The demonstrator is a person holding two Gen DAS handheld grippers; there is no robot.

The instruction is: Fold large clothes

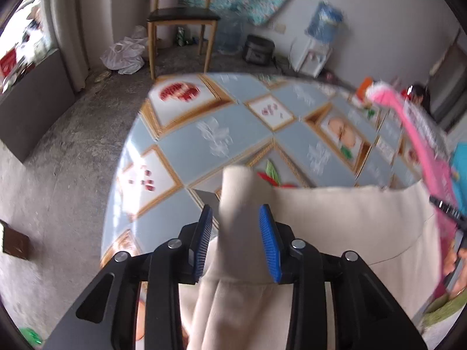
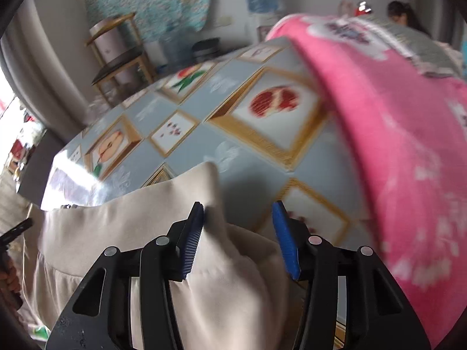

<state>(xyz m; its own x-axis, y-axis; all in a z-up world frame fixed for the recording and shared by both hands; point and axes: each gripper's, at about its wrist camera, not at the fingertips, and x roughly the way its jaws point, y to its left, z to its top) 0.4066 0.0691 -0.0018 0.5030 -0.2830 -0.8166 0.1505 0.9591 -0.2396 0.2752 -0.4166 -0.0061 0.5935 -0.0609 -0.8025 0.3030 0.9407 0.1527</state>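
On the round table (image 1: 181, 137), covered by one cloth printed with framed fruit pictures, lies one beige garment (image 1: 335, 221), its straight folded edge running across the near side. Going left to right in the left wrist view: one wooden chair (image 1: 181, 14) stands on the bare floor beyond the table, with one white plastic bag (image 1: 124, 55) beside its legs, then one dark pot-like appliance (image 1: 258, 48) and one water dispenser (image 1: 316, 46) by the wall. The left gripper (image 1: 236, 233) has its two blue pads apart, a raised corner of the beige garment standing between them without being pinched. At the right edge sits one pink printed garment (image 1: 420, 145). In the right wrist view, the right gripper (image 2: 238, 233) is likewise spread; the garment's other corner touches its left pad (image 2: 192, 245) only, and the right pad stands clear. The pink garment fills the right side there.
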